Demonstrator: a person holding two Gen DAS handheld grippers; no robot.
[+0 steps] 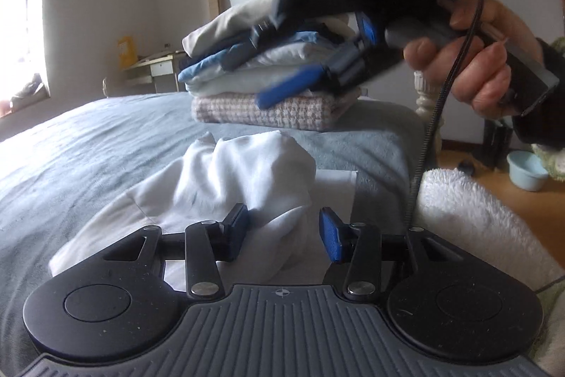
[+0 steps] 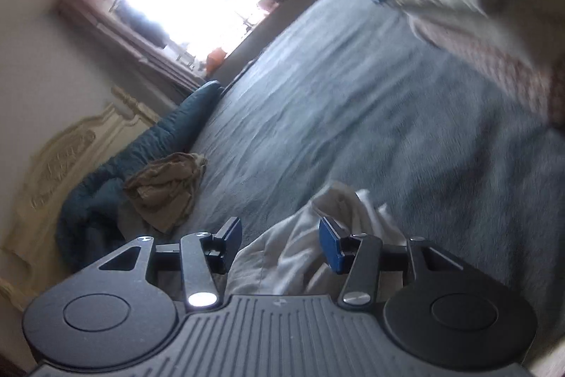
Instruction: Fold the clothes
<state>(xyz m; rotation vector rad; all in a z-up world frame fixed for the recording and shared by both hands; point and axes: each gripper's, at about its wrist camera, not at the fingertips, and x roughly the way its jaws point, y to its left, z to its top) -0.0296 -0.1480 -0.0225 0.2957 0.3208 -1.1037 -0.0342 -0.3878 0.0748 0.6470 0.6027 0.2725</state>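
A crumpled white cotton garment (image 1: pixel 226 186) lies on the grey-blue bedspread (image 1: pixel 88 143), between the left gripper (image 1: pixel 282 234)'s parted jaws. The right gripper (image 1: pixel 268 73), jaws apart, holds nothing. No readable writing shows.

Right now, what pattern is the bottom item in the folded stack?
The bottom item is a pink-and-white check, sharpest in the left wrist view.
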